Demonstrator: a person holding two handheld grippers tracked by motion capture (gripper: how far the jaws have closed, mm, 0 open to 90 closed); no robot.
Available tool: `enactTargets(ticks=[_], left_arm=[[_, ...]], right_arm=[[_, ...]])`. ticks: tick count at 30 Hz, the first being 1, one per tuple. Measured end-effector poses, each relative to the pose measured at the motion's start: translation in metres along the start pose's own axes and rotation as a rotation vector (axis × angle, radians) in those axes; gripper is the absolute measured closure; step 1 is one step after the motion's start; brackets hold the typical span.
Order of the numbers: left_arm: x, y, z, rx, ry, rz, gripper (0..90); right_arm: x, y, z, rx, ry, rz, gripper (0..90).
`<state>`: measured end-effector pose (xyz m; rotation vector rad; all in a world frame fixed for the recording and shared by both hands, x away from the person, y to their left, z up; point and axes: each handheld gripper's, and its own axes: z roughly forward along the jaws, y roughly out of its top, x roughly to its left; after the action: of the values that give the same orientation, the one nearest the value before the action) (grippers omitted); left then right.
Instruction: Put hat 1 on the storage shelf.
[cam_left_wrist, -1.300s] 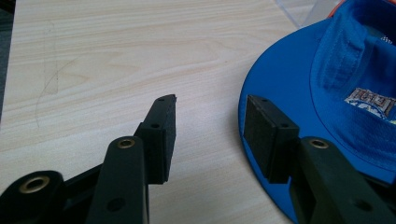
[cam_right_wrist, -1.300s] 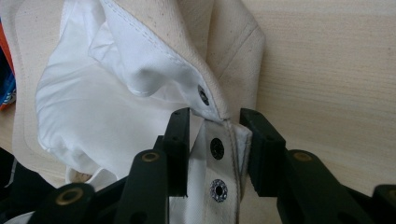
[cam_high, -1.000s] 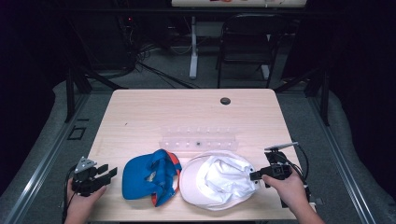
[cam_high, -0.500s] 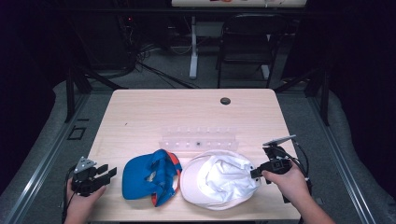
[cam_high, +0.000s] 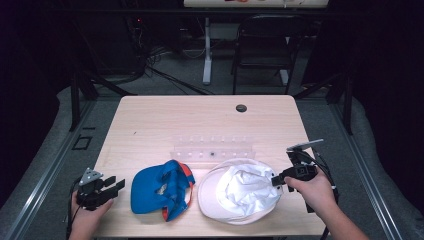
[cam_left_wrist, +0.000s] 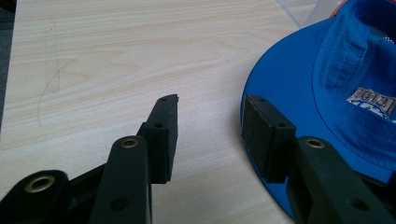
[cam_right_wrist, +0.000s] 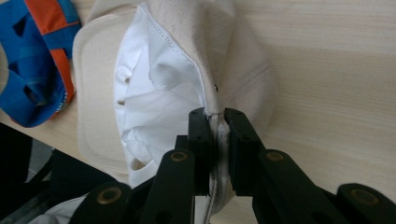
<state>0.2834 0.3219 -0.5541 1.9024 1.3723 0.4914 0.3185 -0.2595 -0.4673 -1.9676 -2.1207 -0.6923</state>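
R claw (cam_right_wrist: 215, 116) lifting white cap (cam_high: 240, 192) by rim
R clenched on fabric, L claw (cam_left_wrist: 210, 128) released nr blue cap (cam_left_wrist: 327, 93); lift slow, keep pinch deep so the rim doesn't slip.

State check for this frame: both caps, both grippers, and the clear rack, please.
white cap: upside down, rim pinched and lifted at its right edge.
blue cap: upside down on the table, untouched.
right gripper: shut on the white cap.
left gripper: open, beside the blue cap.
clear rack: flat, empty.
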Motion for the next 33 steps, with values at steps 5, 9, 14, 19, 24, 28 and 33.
enactTargets(ticks=[5,9,14,19,24,28,33], left_arm=[[0.000,0.000,0.000,-0.003,-0.001,-0.003,56.2],[0.000,0.000,0.001,-0.010,-0.003,-0.006,56.2],[0.000,0.000,0.000,-0.003,-0.002,-0.005,56.2],[0.000,0.000,0.000,-0.003,-0.004,-0.005,56.1],[0.000,0.000,0.000,-0.004,-0.005,-0.002,56.1],[0.000,0.000,0.000,-0.005,-0.004,-0.003,56.1],[0.000,-0.001,0.001,-0.021,-0.004,-0.007,55.9]], right_arm=[[0.000,0.003,-0.004,0.015,0.045,0.009,81.4],[0.005,0.005,-0.007,0.004,0.057,0.027,81.4],[0.007,0.007,-0.011,0.009,0.065,0.024,81.4],[0.007,0.009,-0.020,0.010,0.100,0.043,81.5],[0.008,0.012,-0.029,0.005,0.181,0.058,81.5],[0.012,0.013,-0.033,0.003,0.260,0.073,81.5],[0.017,0.016,-0.035,-0.019,0.358,0.082,81.5]])
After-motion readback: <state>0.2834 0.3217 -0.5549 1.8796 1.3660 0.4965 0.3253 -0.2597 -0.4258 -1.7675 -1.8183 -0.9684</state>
